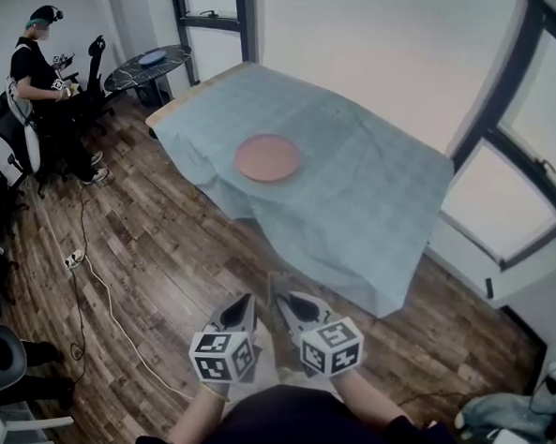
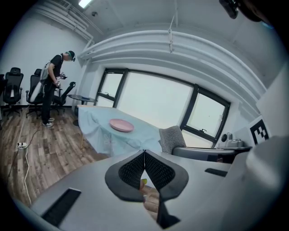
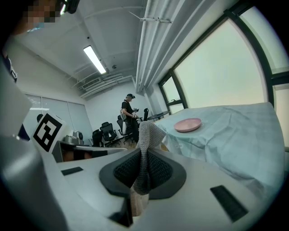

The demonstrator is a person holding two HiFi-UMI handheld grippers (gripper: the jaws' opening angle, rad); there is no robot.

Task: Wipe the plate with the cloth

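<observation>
The right tongs [image 3: 143,158] pinch the grey cloth [image 3: 148,133]. The left tongs [image 2: 144,155] are closed, nothing inside. The pink plate [image 1: 268,158] sits far off on the desk [image 1: 382,213], upper middle. A loose pinch could drop the cloth on the way.

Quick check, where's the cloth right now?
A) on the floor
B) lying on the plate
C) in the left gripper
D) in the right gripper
D: its own view shows the right gripper shut on the grey cloth, while the left gripper is shut on nothing and the pink plate sits bare.
</observation>
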